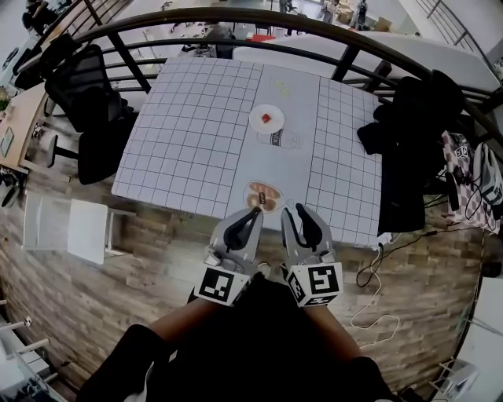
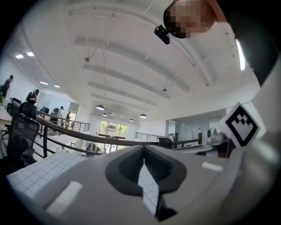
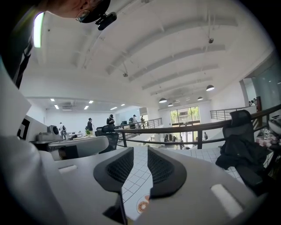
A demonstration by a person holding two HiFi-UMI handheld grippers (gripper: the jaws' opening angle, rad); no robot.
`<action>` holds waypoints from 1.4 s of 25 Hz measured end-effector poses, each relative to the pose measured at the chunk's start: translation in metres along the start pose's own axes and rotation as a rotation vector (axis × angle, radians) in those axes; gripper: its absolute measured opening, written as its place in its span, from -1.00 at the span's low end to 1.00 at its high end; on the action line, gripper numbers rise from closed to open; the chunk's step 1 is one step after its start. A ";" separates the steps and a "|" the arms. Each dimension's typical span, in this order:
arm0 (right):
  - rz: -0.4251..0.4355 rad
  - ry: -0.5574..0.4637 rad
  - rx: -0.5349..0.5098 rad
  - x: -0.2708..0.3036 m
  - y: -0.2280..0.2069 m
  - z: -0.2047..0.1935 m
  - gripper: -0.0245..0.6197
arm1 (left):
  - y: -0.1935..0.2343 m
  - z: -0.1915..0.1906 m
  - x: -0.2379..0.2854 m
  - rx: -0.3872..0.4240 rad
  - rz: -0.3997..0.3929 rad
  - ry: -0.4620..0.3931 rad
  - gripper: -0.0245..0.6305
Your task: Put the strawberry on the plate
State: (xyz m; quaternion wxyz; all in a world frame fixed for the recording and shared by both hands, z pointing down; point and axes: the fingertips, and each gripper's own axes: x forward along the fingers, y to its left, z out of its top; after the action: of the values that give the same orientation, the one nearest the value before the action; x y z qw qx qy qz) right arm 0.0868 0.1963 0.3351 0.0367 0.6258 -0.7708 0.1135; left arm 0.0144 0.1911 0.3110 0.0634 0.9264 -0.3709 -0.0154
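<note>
A table under a white cloth with a grid of squares fills the middle of the head view. A dark curved railing runs behind it. A black office chair stands at its left edge, and a black jacket hangs at its right edge. Below the table's near edge, over the wooden floor, the two grippers are held side by side, close together. The left gripper has its fingers closed tip to tip with nothing between them. The right gripper has its fingers a little apart and also holds nothing; only the cloth and food show through the gap. A plate with brown round food sits at the near edge, just ahead of both grippers. Further back, near the middle of the table, is a small white plate, with a see-through container just in front of it. The strawberry lies on that white plate, well apart from both grippers.
</note>
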 end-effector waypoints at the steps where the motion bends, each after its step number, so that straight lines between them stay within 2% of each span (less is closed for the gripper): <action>1: -0.004 -0.015 -0.004 -0.007 0.001 0.002 -0.69 | -0.005 0.000 -0.003 0.002 0.000 -0.001 -0.90; 3: -0.008 -0.032 -0.009 -0.019 0.002 0.004 -0.87 | -0.013 0.000 -0.010 0.008 0.001 -0.001 -0.90; 7: -0.016 -0.036 -0.008 -0.037 0.002 -0.001 -0.92 | -0.019 -0.003 -0.020 0.022 0.025 0.003 -0.90; 12: -0.030 -0.053 0.008 -0.053 -0.004 -0.002 -0.92 | -0.024 0.001 -0.026 0.053 0.053 -0.037 -0.90; 22: -0.044 -0.040 0.000 -0.058 -0.005 -0.002 -0.93 | -0.044 0.001 -0.020 0.046 0.021 -0.007 -0.90; 35: -0.026 -0.054 -0.060 -0.048 0.001 0.006 -0.93 | -0.036 0.010 -0.021 0.065 0.081 -0.036 -0.90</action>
State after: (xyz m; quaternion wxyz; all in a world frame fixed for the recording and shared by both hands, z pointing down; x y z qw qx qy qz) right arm 0.0968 0.2406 0.3198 0.0361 0.6372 -0.7664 0.0731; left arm 0.0225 0.2303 0.2963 0.0272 0.9117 -0.4097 -0.0175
